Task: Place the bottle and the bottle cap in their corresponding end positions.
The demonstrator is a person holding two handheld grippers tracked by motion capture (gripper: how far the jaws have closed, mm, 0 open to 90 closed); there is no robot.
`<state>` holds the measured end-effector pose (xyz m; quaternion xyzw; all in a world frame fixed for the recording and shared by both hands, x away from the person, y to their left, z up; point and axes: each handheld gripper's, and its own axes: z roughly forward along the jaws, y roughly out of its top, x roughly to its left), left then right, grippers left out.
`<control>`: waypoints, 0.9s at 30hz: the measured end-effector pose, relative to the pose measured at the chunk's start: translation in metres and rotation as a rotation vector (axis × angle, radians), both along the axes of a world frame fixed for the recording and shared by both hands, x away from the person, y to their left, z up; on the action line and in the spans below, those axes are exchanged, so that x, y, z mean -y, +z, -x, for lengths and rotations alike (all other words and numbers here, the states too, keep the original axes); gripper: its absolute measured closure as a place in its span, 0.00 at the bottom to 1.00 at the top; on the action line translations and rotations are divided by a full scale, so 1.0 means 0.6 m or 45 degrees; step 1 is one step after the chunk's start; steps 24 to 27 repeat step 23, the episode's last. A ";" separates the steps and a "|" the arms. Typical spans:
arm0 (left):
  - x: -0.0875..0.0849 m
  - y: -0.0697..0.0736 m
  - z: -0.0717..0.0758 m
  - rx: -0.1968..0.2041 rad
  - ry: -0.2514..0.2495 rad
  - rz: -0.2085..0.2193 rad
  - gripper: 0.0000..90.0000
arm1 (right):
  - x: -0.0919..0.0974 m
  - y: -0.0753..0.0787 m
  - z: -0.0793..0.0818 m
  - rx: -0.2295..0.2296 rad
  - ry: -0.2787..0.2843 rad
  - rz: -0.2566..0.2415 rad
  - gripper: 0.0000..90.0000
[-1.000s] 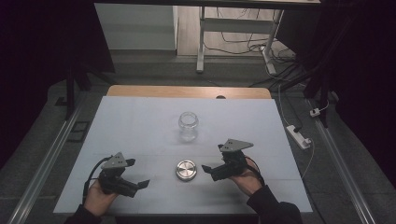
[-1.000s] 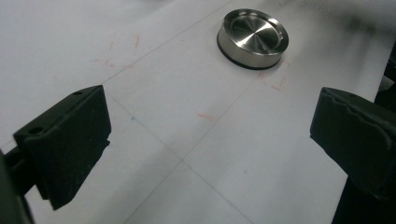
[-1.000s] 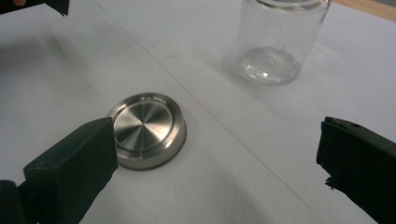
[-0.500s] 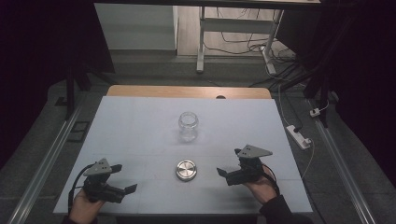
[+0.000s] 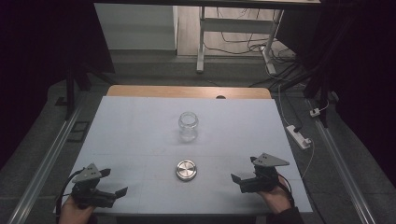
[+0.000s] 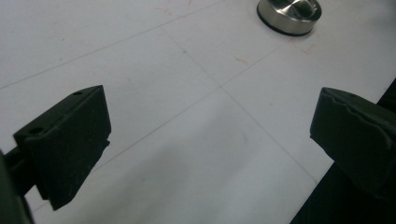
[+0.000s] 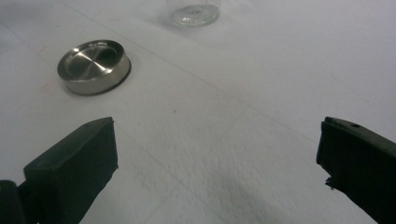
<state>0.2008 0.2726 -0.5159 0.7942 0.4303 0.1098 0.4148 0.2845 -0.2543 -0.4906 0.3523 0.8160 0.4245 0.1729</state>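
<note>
Near edge of the worktop (image 5: 140, 121): both tools sit low at the front corners, each in a hand. Left tool (image 5: 112, 184) front-left, jaws spread wide, nothing between them. Right tool (image 5: 239, 179) front-right, jaws also wide and empty, pointing inward toward the centre.

Next out: metal lid (image 5: 186, 170), round, lying flat on the worktop, roughly on the centreline between the two tools and slightly ahead of them. In the right gripper view the lid (image 7: 94, 66) sits ahead and to the left of the jaws; in the left gripper view the lid (image 6: 289, 14) is further off, up and to the right. My read: the right tool is the nearer one. Lid is round, so no long axis to line up on.

Farthest: glass jar (image 5: 188, 126), upright, open mouth, directly behind the lid and apart from it; its base (image 7: 194, 13) shows in the right gripper view. Lid is not on the jar.
</note>
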 end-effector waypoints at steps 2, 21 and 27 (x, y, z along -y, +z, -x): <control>-0.004 -0.001 0.004 -0.002 0.014 -0.012 0.00 | 0.008 -0.001 0.005 -0.002 -0.022 0.007 0.00; -0.026 -0.013 0.027 -0.053 0.073 -0.064 0.00 | 0.058 -0.009 0.056 -0.069 -0.149 0.008 0.00; -0.027 -0.013 0.025 -0.059 0.073 -0.058 0.00 | 0.060 -0.009 0.056 -0.078 -0.154 -0.003 0.00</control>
